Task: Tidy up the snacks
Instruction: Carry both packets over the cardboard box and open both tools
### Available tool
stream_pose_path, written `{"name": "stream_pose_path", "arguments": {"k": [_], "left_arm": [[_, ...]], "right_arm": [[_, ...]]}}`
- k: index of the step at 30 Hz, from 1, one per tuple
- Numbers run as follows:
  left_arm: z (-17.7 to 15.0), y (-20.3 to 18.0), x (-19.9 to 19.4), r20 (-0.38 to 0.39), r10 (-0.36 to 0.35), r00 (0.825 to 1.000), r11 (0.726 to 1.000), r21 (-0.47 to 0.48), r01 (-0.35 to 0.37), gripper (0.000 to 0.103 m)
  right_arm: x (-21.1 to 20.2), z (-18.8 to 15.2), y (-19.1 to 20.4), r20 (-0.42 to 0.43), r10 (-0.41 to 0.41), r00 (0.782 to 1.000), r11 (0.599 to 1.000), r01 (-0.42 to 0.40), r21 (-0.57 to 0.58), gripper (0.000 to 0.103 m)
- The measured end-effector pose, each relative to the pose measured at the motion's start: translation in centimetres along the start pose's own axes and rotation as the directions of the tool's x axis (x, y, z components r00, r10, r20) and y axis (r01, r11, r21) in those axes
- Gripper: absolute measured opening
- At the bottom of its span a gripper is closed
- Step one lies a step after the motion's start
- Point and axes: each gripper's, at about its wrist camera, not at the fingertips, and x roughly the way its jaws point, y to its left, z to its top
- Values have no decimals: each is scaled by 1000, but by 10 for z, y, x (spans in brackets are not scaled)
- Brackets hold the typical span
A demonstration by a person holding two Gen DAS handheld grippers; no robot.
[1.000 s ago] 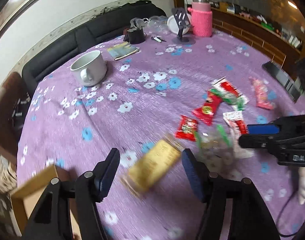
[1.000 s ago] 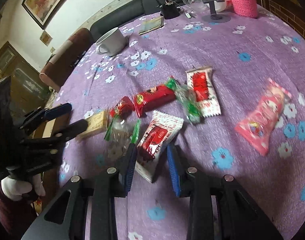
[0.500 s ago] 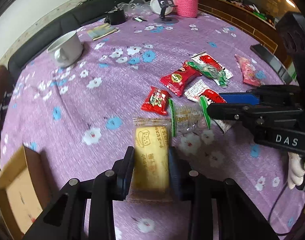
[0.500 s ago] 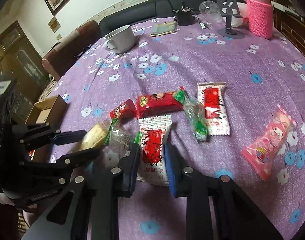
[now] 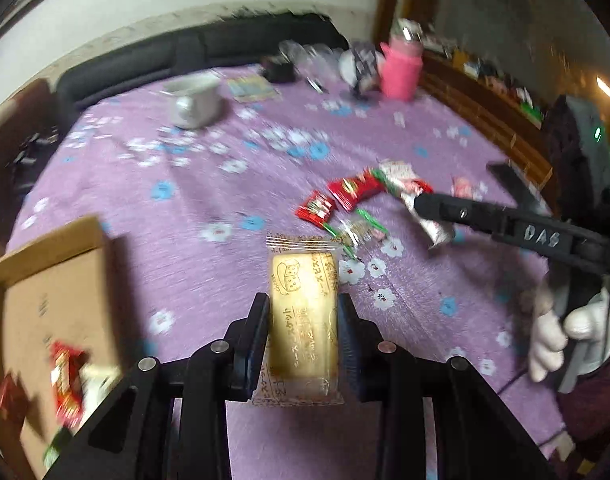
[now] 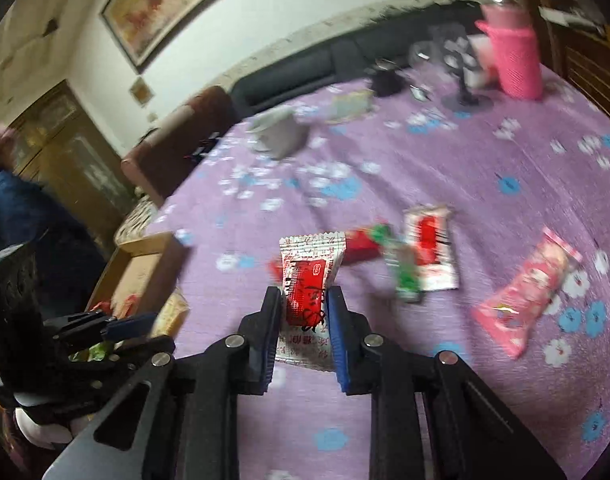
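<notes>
Left wrist view: the left tool (image 5: 303, 316), which a second ago straddled it loosely, now clenches the yellow clear-wrapped cheese biscuit pack (image 5: 303, 322) above the purple flowered worktop (image 5: 193, 216); the brown cardboard box (image 5: 45, 292) has come closer at left, its contents blurred.

Right wrist view: the right tool (image 6: 307, 306) grips the white-and-red sachet (image 6: 310, 280), now lifted. The pink pouch (image 6: 525, 288) lies right.

Black gripper (image 5: 304, 332) frame, silver screws, white glove (image 5: 553, 340).
</notes>
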Motion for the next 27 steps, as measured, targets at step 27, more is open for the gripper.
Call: {"name": "stream_pose_path", "arguments": {"k": [27], "left_arm": [[-99,124,-144,38,452,891,803,-453,-388,41]], "right_arm": [[149,-10,235,-194,259,946,900,-309,-308,31]]}}
